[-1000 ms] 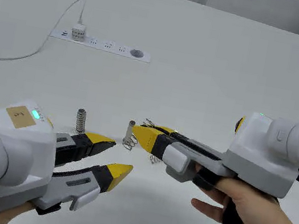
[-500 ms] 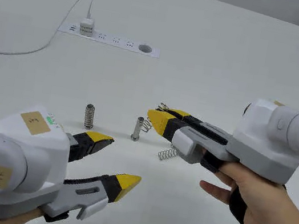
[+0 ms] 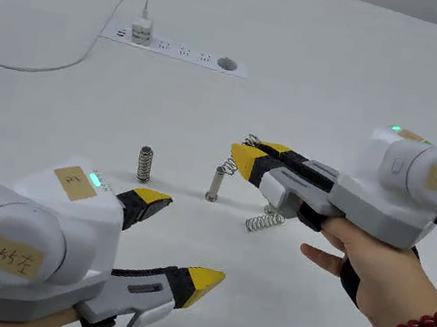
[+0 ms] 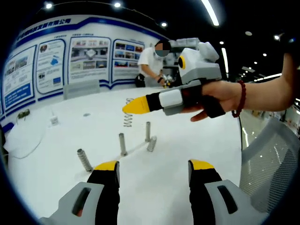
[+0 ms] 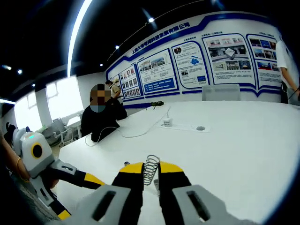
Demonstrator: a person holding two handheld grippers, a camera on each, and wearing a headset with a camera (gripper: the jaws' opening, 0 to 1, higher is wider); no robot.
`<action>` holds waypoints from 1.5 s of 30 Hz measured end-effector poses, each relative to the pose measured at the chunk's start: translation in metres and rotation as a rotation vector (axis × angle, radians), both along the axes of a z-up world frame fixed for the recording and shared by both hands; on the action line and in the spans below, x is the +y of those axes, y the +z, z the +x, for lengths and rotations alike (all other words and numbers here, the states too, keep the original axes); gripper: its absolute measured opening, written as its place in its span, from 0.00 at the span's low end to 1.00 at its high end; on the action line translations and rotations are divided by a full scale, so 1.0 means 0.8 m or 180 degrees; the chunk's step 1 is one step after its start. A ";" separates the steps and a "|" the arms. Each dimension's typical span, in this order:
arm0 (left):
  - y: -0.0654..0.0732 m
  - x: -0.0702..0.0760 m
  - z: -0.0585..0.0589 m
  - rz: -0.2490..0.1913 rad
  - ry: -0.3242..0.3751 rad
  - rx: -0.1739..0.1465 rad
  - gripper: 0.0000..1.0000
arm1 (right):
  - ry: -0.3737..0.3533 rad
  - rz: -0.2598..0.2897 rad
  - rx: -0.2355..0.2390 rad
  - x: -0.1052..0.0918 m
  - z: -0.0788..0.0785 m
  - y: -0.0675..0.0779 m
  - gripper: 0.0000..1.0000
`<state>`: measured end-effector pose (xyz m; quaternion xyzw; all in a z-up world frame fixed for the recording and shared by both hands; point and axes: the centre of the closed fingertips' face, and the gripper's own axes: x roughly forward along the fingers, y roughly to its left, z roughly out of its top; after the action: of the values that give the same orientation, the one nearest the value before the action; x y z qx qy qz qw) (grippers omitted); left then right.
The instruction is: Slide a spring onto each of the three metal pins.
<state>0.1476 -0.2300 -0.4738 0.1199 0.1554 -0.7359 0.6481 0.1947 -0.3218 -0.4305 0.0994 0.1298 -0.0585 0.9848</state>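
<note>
My right claw (image 3: pixel 242 158) is pinched shut on a spring (image 5: pixel 151 168), close by the top of the bare pin (image 3: pixel 216 184). I'd square the coil over that pin's tip, then lower gently. My left claw (image 3: pixel 180 239) gapes wide and empty, nearer me than that pin.

Left pin (image 3: pixel 145 164) sprung; middle pin (image 3: pixel 216 184) upright, bare; loose spring (image 3: pixel 264 221) lying near it; held spring (image 5: pixel 150 171) pinched in right tongs (image 5: pixel 151 165)

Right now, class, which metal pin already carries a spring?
The leftmost pin in the head view: a spring wraps it, while the middle pin and rightmost pin stand bare.
</note>
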 end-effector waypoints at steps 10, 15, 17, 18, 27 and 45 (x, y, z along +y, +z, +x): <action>-0.005 0.000 0.000 0.0024 -0.0002 0.0011 0.66 | -0.0032 -0.0255 0.0104 -0.009 0.015 -0.015 0.12; -0.006 -0.001 -0.001 0.0034 -0.0019 0.0005 0.68 | -0.0031 -0.0276 0.0154 -0.010 0.020 -0.023 0.12; -0.008 0.000 -0.001 0.0050 -0.0023 0.0003 0.69 | -0.0032 -0.0310 0.0181 -0.010 0.020 -0.026 0.12; -0.008 0.000 -0.001 0.0054 -0.0021 0.0003 0.69 | -0.0025 -0.0319 0.0189 -0.010 0.020 -0.027 0.12; -0.010 0.000 0.000 0.0063 -0.0004 0.0027 0.73 | 0.0022 -0.0449 0.0255 -0.006 0.022 -0.035 0.12; -0.011 0.001 -0.001 0.0075 -0.0006 0.0030 0.74 | 0.0213 -0.0896 0.0456 0.008 0.025 -0.049 0.12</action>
<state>0.1472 -0.2292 -0.4824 0.1241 0.1670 -0.7351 0.6452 0.2144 -0.3155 -0.4698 -0.0484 0.1935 -0.0501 0.9786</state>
